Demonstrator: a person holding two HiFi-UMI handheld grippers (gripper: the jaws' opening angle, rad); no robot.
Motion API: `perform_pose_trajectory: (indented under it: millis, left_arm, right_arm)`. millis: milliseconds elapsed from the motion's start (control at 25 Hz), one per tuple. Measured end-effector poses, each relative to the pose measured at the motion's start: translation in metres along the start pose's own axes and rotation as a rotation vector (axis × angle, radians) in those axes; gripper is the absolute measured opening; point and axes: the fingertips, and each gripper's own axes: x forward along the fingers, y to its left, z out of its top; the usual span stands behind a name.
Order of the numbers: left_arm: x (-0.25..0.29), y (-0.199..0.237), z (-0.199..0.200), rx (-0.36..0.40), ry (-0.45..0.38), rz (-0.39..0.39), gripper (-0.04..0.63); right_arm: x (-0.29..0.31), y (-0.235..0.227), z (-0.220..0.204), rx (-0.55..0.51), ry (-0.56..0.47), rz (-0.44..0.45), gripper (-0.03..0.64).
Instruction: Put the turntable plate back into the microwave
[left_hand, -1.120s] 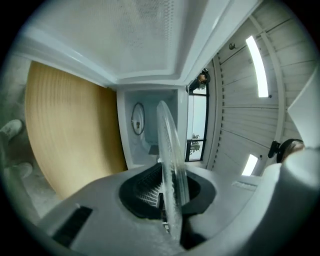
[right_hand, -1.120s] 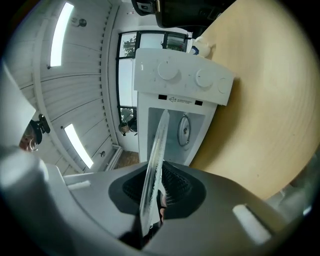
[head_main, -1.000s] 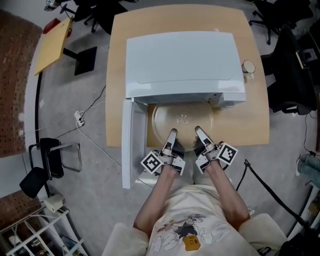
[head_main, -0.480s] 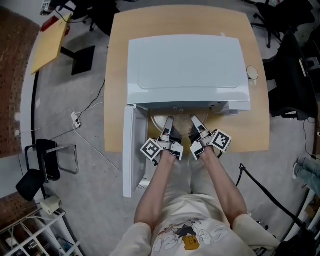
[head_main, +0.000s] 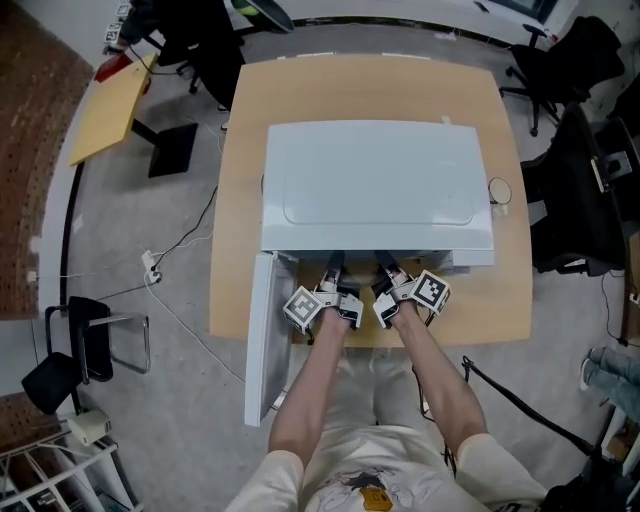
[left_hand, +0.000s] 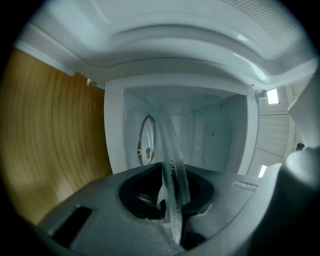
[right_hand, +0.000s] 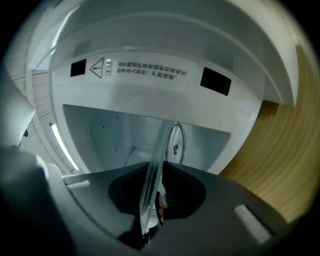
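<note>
The clear glass turntable plate (left_hand: 169, 150) is seen edge-on between the jaws in both gripper views, its far part reaching into the white microwave (head_main: 378, 185) cavity. My left gripper (left_hand: 172, 202) is shut on the plate's near rim. My right gripper (right_hand: 151, 202) is shut on the same plate (right_hand: 159, 147) beside it. In the head view both the left gripper (head_main: 331, 268) and the right gripper (head_main: 384, 266) sit at the cavity mouth, tips under the microwave's top, which hides the plate. A roller ring (left_hand: 146, 140) lies on the cavity floor.
The microwave door (head_main: 261, 340) stands swung open at the left, past the wooden table (head_main: 238, 200) edge. A small round lid or cup (head_main: 498, 189) sits right of the microwave. Chairs and cables lie around the table on the floor.
Both grippers have moved forward and down toward the microwave with the plate. The plate, earlier visible in front of the opening, is now out of sight under the microwave's top.
</note>
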Motion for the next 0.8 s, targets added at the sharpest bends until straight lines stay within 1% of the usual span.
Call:
perform_pose_trajectory:
  millis: [40,120,200,280,360,520,680,800]
  left_arm:
    - [0.004,0.002,0.002,0.002,-0.003,0.004,0.035]
    - [0.007,0.014,0.007,0.024,-0.002,0.045,0.036]
    - [0.009,0.022,0.012,0.04,0.003,0.075,0.037]
    - [0.011,0.025,0.013,0.038,0.006,0.087,0.036]
    - [0.012,0.027,0.013,0.027,0.009,0.101,0.035]
    - [0.014,0.033,0.012,0.007,0.003,0.123,0.029]
    - [0.018,0.033,0.01,0.007,0.006,0.131,0.028]
    - [0.019,0.034,0.01,0.016,0.006,0.139,0.026]
  right_arm:
    - [0.003,-0.004,0.002,0.001,0.0,-0.015,0.052]
    - [0.007,-0.012,0.005,0.011,-0.003,-0.05,0.054]
    - [0.011,-0.014,0.005,0.012,-0.003,-0.061,0.054]
    - [0.014,-0.014,0.006,0.002,-0.003,-0.054,0.055]
    - [0.014,-0.017,0.006,-0.003,-0.003,-0.066,0.058]
    - [0.01,-0.03,0.005,0.015,-0.006,-0.129,0.063]
    - [0.007,-0.032,0.005,0.028,-0.013,-0.146,0.067]
    - [0.002,-0.033,0.002,0.045,-0.015,-0.186,0.071]
